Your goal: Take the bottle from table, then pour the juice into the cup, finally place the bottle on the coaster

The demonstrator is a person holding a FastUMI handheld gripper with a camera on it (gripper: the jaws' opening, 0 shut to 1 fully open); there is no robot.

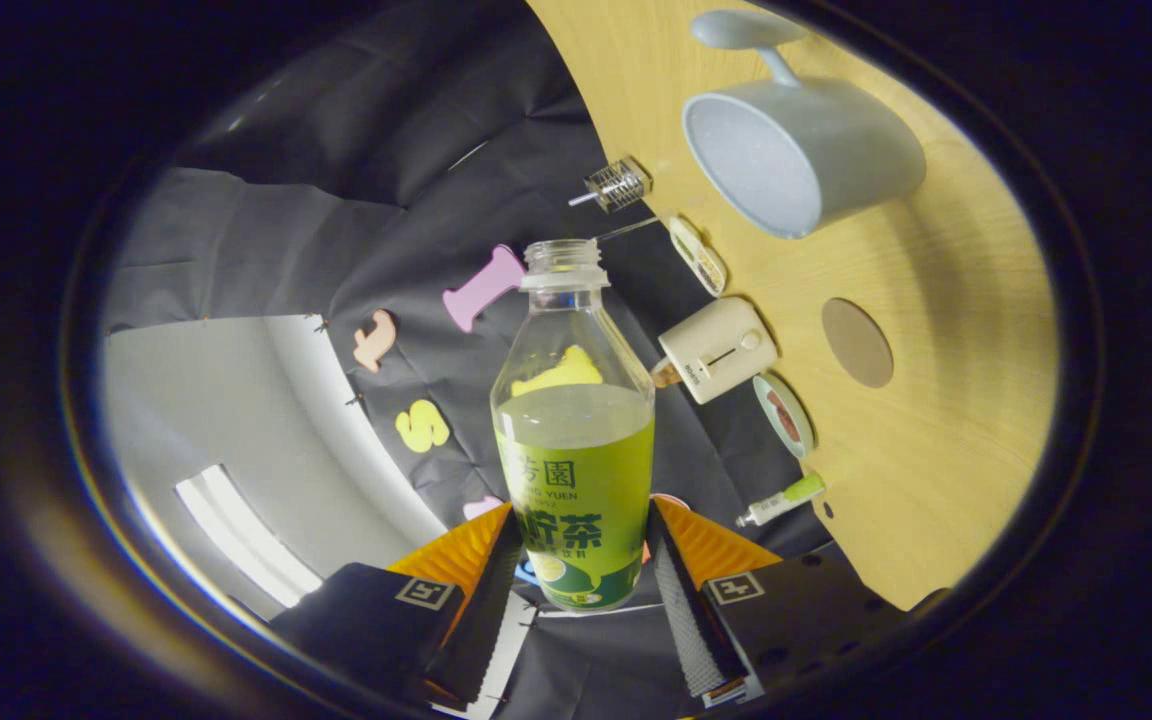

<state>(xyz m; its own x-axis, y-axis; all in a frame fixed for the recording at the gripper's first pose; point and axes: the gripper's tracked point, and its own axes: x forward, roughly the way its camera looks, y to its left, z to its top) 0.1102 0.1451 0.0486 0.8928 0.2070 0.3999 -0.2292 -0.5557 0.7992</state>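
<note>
Where our tool (584, 560) reaches forward, its two fingers (484, 590) press on either side of a clear plastic bottle (574, 430), pinching its lower body across the green label. We see the bottle uncapped, with green juice filling it to roughly the middle. Bottle and tool are turned well over on their side relative to the bench (936, 420), whose pale wood surface rises beside them. Beyond the bottle's open mouth, on the bench, stands a grey cup (796, 160) with a handle, its empty inside facing us. A round brown coaster (857, 343) lies on the bench, apart from the cup. Along the bench edge nearest the bottle we make out a small cream box-shaped device (716, 350), a roll of tape (784, 414), and a white pen with a green cap (781, 500).
</note>
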